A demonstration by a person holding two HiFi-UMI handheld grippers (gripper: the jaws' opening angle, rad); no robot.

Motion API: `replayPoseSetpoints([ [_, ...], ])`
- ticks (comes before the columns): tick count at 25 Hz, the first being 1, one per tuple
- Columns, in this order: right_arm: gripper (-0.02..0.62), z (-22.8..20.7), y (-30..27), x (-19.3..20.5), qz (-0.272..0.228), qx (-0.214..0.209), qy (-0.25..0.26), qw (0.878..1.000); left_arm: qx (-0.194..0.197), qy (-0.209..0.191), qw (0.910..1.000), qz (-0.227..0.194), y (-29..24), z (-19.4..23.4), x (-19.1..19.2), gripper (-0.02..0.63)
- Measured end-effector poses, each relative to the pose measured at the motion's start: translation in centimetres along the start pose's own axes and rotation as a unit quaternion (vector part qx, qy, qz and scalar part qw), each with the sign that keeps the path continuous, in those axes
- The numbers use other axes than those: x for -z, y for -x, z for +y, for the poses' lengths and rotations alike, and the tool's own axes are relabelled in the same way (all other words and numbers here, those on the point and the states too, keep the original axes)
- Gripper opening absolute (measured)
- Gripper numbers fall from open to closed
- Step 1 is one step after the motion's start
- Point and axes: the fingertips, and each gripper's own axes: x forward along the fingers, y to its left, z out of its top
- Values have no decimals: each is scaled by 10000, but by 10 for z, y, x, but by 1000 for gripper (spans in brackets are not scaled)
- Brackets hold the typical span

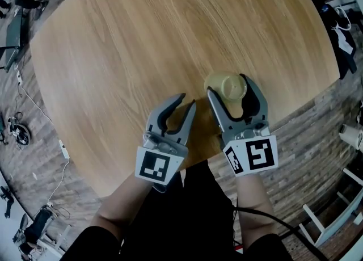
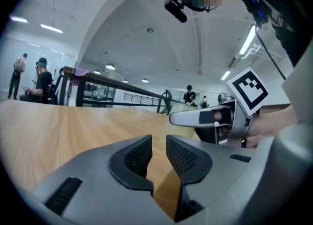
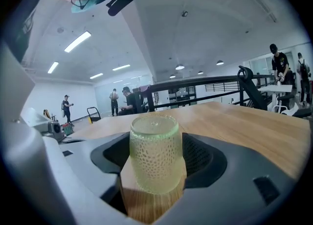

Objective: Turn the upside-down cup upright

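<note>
The pale green dimpled cup (image 1: pixel 232 87) stands upside-down, closed base on top, near the table's front right. My right gripper (image 1: pixel 227 84) reaches around it from the near side, one jaw on each side. In the right gripper view the cup (image 3: pixel 155 155) fills the space between the jaws of the right gripper (image 3: pixel 156 146), and both pads (image 3: pixel 198 155) lie against its sides. To its left, my left gripper (image 1: pixel 188 101) hovers low over the wood. In the left gripper view the left gripper (image 2: pixel 158 143) shows a narrow gap between its pads, with nothing in it.
The round wooden table (image 1: pixel 142 44) stretches away bare to the left and back. Its front edge runs just under my hands. Cables and stands lie on the floor at the left (image 1: pixel 17 129). People stand far off in the room (image 3: pixel 115 101).
</note>
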Motion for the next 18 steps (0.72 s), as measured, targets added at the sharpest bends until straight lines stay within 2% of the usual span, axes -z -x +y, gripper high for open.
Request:
replayPoseSetpoints([
  [3, 296, 2, 12, -17, -157, -146, -195, 9996, 482, 326, 9982, -139, -2, -12, -7, 97],
  [8, 296, 10, 26, -36, -305, -414, -374, 9980, 1358, 660, 9882, -258, -7, -32, -15, 160],
  [11, 296, 14, 28, -38, -340, -520, -346, 9975, 1704, 797, 9819, -210, -11, -39, -13, 175],
  [13, 296, 15, 30, -38, -368, -553, -353, 9972, 1908, 1091, 9753, -224, -12, -42, -10, 175],
  [18, 296, 13, 34, -33, -396, -570, -443, 9966, 2115, 1594, 9640, -216, -14, -41, -2, 176],
])
